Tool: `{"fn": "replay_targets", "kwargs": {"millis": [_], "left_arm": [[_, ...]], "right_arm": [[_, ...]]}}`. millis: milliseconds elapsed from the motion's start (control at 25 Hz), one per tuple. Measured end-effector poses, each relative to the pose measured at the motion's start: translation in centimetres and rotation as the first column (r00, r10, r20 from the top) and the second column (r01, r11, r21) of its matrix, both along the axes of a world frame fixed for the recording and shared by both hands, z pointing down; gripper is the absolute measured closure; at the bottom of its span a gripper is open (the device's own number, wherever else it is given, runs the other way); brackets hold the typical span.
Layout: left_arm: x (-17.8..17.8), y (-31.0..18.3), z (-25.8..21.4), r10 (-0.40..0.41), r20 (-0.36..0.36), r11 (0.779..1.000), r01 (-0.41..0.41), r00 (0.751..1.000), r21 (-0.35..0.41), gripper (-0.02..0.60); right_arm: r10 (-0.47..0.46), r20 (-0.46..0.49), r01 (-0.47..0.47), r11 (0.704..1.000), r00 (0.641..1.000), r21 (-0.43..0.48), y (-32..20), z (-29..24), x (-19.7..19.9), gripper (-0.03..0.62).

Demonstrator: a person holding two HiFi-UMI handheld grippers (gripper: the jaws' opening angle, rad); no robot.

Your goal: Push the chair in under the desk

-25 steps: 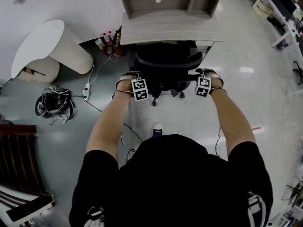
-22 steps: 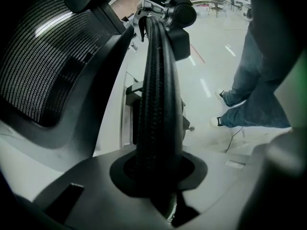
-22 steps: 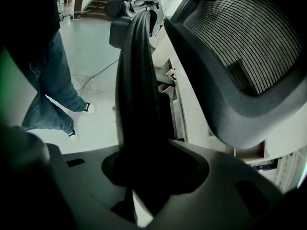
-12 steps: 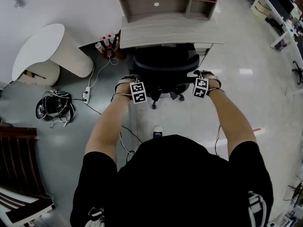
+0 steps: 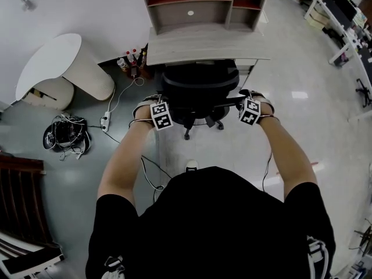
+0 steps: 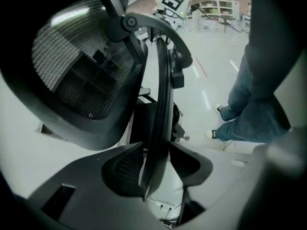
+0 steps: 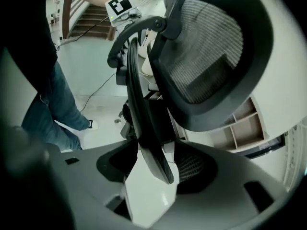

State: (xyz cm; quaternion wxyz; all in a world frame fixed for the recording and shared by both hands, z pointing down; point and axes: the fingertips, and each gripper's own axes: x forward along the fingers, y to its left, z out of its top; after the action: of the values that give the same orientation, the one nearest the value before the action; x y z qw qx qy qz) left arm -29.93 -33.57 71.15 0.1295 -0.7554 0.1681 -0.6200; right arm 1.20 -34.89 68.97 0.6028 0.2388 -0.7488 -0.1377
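Note:
The black mesh office chair (image 5: 197, 83) stands with its seat under the grey desk (image 5: 203, 42), its back facing me. My left gripper (image 5: 152, 102) is at the back's left side and my right gripper (image 5: 251, 99) at its right side. In the left gripper view the thin edge of the chair back (image 6: 160, 95) runs between the opening jaws of the left gripper (image 6: 158, 162), with floor showing beside it. In the right gripper view the same back edge (image 7: 136, 99) lies between the opening jaws of the right gripper (image 7: 151, 164), also with a gap. The headrest (image 7: 211, 61) is above.
A shelf unit (image 5: 203, 2) sits on the desk. Left of it are a white rounded table (image 5: 58, 57), bottles (image 5: 131, 57), a power strip (image 5: 106, 115) and a cable tangle (image 5: 67, 133). A dark wooden bench (image 5: 20, 196) is at the lower left. More desks (image 5: 343, 16) stand at the far right.
My left gripper has drifted a little to the left, away from the chair back's side. The right gripper has stayed close to the right side. The chair stays against the desk.

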Motion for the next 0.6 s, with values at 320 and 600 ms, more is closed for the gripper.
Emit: {"fn": "replay_targets", "kwargs": {"millis": [320, 600], "left_arm": [[-0.1, 2.0, -5.6, -0.175, -0.331, 0.983, 0.183, 0.927, -0.007, 0.403], [2.1, 2.1, -11.4, -0.299, -0.687, 0.933, 0.355, 0.662, -0.064, 0.403]], "right_arm": [[0.139, 0.310, -0.161, 0.986, 0.941, 0.047, 2.2, -6.3, -1.2, 0.405], [0.244, 0.569, -0.322, 0.946, 0.785, 0.040, 2.8, -10.3, -1.8, 0.444]]}}
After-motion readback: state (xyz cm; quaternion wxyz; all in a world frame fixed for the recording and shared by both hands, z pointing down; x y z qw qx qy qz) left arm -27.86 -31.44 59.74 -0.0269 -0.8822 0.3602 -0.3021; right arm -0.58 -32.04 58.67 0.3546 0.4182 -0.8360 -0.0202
